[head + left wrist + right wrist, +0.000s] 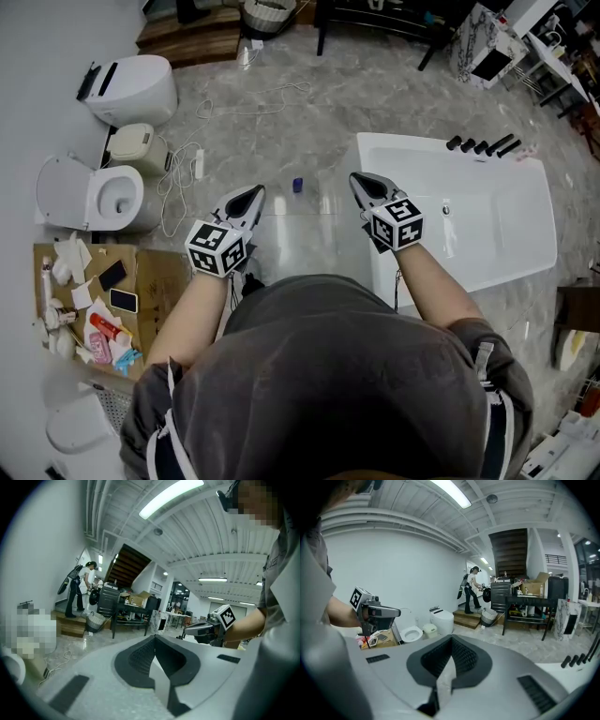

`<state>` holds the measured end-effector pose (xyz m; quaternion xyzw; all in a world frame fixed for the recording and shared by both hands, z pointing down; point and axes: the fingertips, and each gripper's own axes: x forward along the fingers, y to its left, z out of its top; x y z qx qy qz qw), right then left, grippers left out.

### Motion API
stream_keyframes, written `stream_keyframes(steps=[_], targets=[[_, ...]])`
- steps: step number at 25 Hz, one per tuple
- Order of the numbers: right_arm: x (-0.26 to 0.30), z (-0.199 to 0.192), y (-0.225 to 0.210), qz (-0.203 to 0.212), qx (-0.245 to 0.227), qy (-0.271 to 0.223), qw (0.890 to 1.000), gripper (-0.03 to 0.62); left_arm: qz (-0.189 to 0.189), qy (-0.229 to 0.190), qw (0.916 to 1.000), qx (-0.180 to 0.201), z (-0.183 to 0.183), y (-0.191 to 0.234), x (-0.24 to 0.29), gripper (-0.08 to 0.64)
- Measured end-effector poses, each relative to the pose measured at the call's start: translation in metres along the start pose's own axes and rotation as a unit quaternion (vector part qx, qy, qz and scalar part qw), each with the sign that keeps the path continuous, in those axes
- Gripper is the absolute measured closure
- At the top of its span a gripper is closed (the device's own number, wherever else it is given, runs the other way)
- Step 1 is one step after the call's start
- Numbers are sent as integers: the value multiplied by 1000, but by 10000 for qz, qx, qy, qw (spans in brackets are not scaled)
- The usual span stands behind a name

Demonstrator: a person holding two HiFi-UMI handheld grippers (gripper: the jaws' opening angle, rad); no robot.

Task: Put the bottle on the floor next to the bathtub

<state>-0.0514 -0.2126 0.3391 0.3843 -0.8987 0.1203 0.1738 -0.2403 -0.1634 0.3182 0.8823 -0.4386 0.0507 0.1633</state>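
Observation:
A small blue bottle [297, 185] stands on the grey marble floor, a short way left of the white bathtub [506, 253]. Both grippers are held level in front of the person, above the floor, with nothing in them. My left gripper [255, 194] is shut, its tip just left of and nearer than the bottle. My right gripper [356, 180] is shut too, its tip right of the bottle, by the tub's near corner. In the left gripper view the jaws [154, 637] meet, and in the right gripper view the jaws [451, 638] meet. Neither of those views shows the bottle.
A toilet with its lid up [117, 197] and a second white toilet [131, 89] stand at the left, with cables [178, 173] on the floor beside them. Cardboard [155, 281] with small items lies at the near left. Several black bottles [483, 145] line the tub's far rim.

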Motion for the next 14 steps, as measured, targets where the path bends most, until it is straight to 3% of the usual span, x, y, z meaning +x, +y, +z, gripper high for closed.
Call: stream_keyframes(steps=[14], targets=[[-2, -2, -8, 37, -68, 50, 10000, 601, -29, -14, 10000, -14, 5, -3, 10, 555]])
